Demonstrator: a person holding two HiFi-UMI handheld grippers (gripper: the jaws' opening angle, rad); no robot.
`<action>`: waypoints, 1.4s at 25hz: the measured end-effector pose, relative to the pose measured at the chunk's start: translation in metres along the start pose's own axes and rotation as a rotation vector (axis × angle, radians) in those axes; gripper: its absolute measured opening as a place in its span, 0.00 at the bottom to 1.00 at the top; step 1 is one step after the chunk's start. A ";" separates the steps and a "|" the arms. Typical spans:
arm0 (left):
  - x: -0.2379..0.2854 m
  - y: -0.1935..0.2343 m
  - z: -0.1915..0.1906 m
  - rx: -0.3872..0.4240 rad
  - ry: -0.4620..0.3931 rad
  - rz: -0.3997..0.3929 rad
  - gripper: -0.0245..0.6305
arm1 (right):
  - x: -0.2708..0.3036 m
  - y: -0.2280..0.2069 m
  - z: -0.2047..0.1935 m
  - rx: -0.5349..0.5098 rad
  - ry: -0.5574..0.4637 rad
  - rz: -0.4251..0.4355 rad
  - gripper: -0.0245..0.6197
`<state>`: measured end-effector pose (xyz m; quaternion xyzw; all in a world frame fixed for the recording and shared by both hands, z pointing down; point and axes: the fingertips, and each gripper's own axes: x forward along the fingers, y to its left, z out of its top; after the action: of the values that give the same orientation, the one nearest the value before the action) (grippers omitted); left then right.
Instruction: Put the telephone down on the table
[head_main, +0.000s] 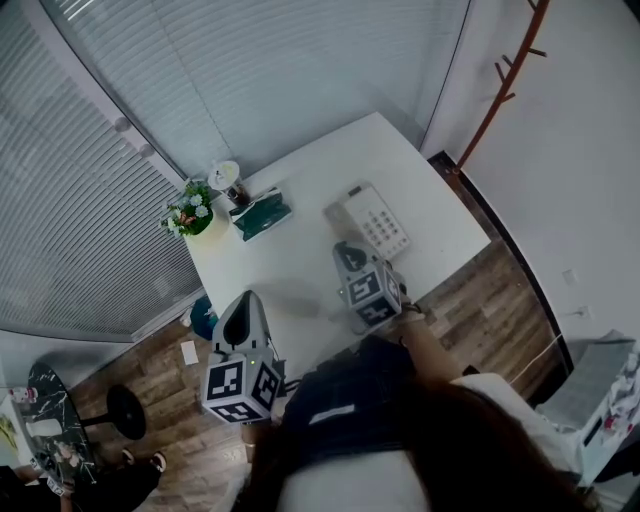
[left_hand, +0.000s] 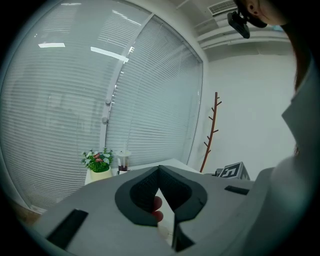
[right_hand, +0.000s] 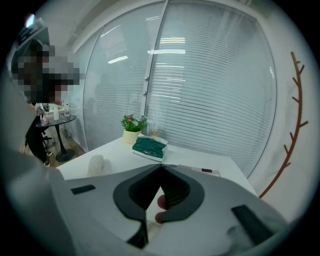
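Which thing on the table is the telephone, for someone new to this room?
Find the white table by the blinds. On its side nearest the brown coat stand, just beyond the right hand-held gripper, lies the telephone. It alone is a flat pale box with a grid of buttons; the green packet, flower pot and cup sit at the other side.

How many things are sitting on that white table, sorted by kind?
Telephone: 1
Potted plant: 1
Green packet: 1
Cup: 1
Total: 4
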<state>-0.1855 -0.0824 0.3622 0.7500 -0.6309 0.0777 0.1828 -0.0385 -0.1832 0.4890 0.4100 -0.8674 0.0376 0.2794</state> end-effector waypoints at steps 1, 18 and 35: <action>0.001 -0.001 0.000 0.001 0.000 -0.002 0.04 | -0.001 -0.002 0.000 0.003 -0.001 -0.004 0.03; 0.003 0.001 -0.010 0.004 0.034 0.017 0.04 | -0.011 -0.015 0.000 0.098 -0.019 -0.042 0.03; 0.010 -0.011 -0.015 0.020 0.063 -0.019 0.04 | -0.017 -0.018 -0.011 0.063 0.014 -0.062 0.03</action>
<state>-0.1708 -0.0844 0.3778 0.7548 -0.6170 0.1058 0.1959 -0.0118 -0.1803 0.4870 0.4451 -0.8506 0.0593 0.2735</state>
